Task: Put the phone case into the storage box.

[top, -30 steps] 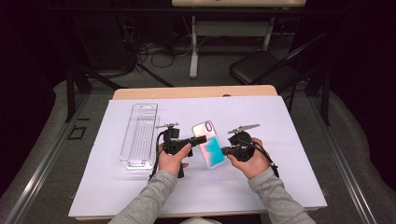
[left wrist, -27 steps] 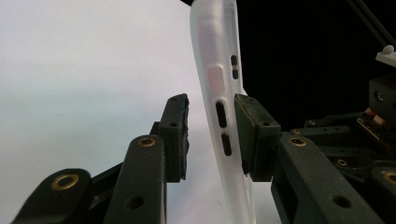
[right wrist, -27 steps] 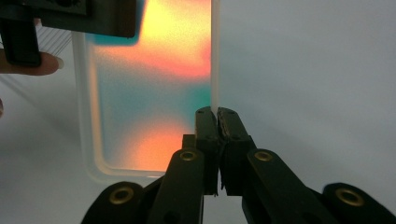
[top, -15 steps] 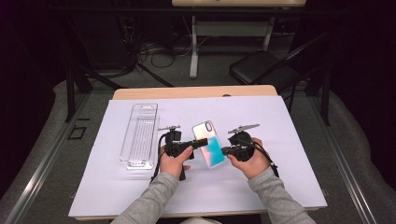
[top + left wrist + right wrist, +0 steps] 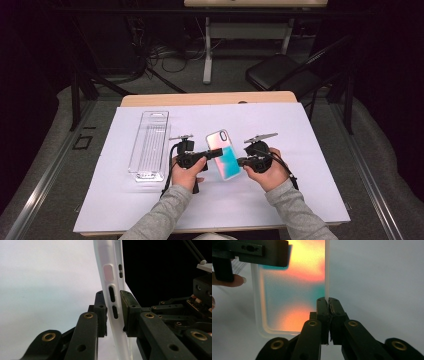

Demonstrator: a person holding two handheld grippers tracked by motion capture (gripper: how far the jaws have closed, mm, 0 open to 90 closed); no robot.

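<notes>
Item: iridescent phone case (image 5: 226, 156), right of clear plastic tray (image 5: 149, 145). We've got both grippers clamped on it: left gripper (image 5: 113, 312) just closing on its side edge, right gripper (image 5: 328, 307) pinching opp. edge. Step: two-handed hold above table. Next, we judge: steady carry w/o flexing.

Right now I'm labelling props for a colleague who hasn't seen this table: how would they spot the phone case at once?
On the white sheet covering the table, look at the middle, between the person's two hands. There the iridescent pink-and-teal phone case with a frosted rim is gripped by the left gripper and right gripper. Unlike the clear, colourless plastic tray to its left, it shimmers with colour.
</notes>
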